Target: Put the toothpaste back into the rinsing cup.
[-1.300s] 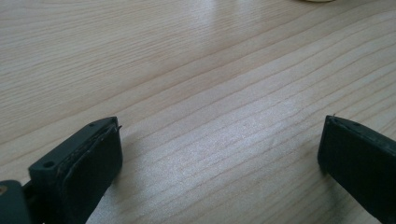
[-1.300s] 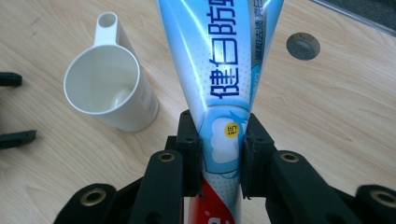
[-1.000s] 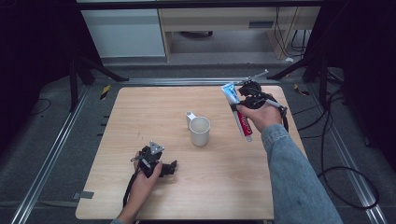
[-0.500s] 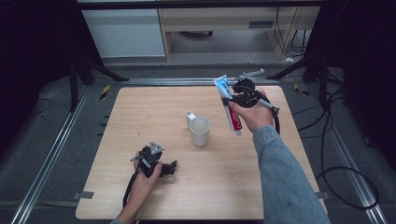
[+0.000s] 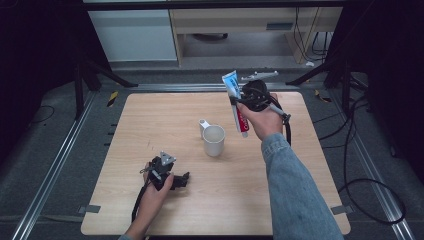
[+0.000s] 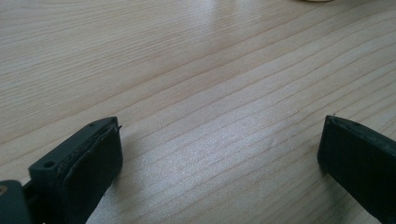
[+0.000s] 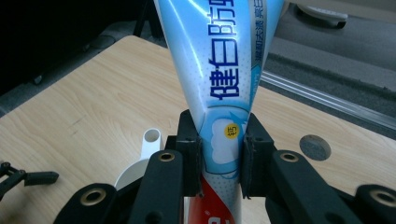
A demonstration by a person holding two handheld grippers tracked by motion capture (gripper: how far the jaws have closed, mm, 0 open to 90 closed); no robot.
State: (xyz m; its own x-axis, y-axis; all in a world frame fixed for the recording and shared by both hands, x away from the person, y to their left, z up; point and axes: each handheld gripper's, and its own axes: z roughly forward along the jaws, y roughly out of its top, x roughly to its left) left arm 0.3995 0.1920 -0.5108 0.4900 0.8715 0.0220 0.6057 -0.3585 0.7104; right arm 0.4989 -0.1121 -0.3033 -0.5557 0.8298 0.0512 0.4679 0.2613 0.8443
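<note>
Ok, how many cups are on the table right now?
1. A single white cup stands near the middle of the table, just left of the toothpaste tube held up in the right tool. No other cup is visible.

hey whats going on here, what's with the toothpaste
A person works at a wooden table with a gripper in each hand. The right gripper is clamped on a toothpaste tube and holds it in the air, just right of a white mug standing mid-table. The left gripper rests on the table near the front edge, jaws open with nothing between them.
</note>
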